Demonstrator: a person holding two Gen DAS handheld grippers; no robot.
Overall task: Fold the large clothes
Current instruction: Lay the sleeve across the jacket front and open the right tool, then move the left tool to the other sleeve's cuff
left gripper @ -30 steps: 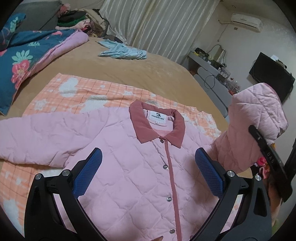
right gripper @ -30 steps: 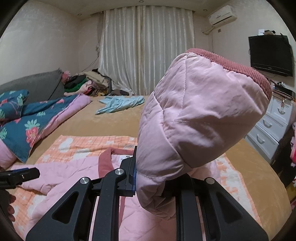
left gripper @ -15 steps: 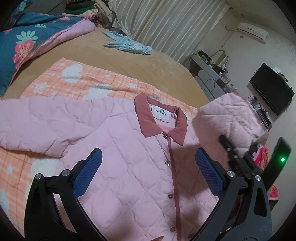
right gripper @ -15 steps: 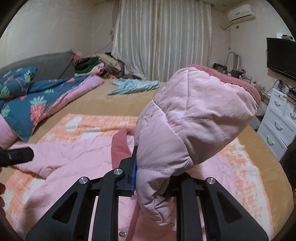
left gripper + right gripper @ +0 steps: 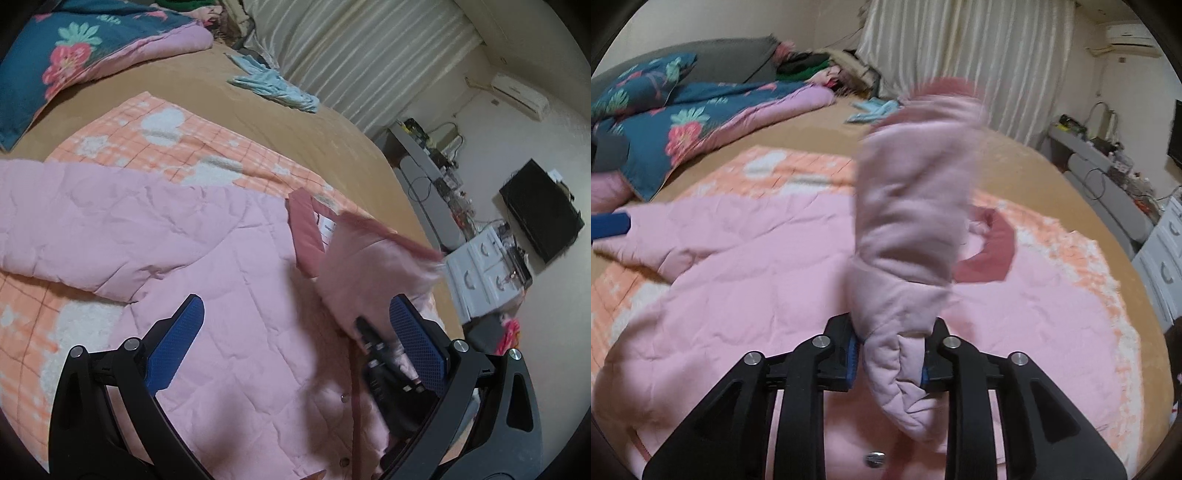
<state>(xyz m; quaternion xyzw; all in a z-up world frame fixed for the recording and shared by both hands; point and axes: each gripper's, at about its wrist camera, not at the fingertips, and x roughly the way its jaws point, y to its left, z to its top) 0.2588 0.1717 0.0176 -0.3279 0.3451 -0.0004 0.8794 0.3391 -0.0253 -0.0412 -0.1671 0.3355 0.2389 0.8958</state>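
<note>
- The pink quilted padded jacket with a dusty-rose collar lies face up, snaps fastened, on an orange-and-white checked blanket spread over the tan-covered bed.
- The right gripper has the jacket's right sleeve between its fingers, the rose-trimmed cuff standing up above the chest. The fingers are opening; the padded cloth bulges between the pads and fills the gap, so they look to be pressing on it at this instant — a release seems under way.
- The left gripper hovers over the jacket's front with its blue-padded fingers spread wide, grasping nothing.
- The other sleeve lies stretched flat out to the side, not folded.
- Progress, as I judge it: early. One sleeve is being brought across the body and is not yet laid flat; the second sleeve and the folding of the body itself — hem up toward the collar — are left to do.
- A light blue garment and a floral quilt sit well apart, farther up the bed.
</note>
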